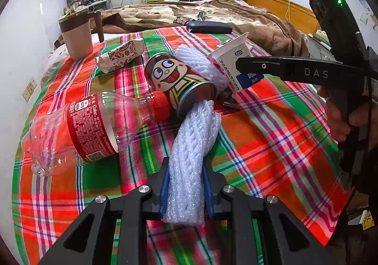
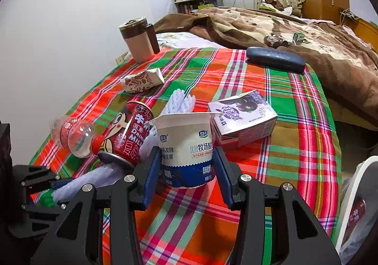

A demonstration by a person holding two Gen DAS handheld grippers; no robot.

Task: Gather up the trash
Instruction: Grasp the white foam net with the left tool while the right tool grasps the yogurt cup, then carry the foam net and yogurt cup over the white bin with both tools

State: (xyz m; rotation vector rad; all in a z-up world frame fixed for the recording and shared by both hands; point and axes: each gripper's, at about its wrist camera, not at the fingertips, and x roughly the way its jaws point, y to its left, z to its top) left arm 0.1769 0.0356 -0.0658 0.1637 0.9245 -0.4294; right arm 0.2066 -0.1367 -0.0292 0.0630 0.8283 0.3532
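Note:
My left gripper [image 1: 186,194] is shut on a white foam net sleeve [image 1: 191,142], which runs from its blue pads up to a red cartoon milk can [image 1: 179,78] lying on its side. My right gripper [image 2: 187,177] is shut on a white and blue yogurt cup [image 2: 186,147], one pad against each side. In the left wrist view a right finger [image 1: 259,66] crosses that cup [image 1: 234,62]. An empty Coke bottle [image 1: 89,128] lies with its red cap against the can. A second foam net [image 2: 179,102] sits behind the cup.
On the plaid cloth [image 1: 271,135] lie a crumpled paper wrapper [image 2: 141,81], a purple drink carton [image 2: 243,118], a dark glasses case [image 2: 275,58] and a lidded mug [image 2: 137,38]. A white-rimmed bin [image 2: 352,194] holding a red can is at lower right. Brown blanket behind.

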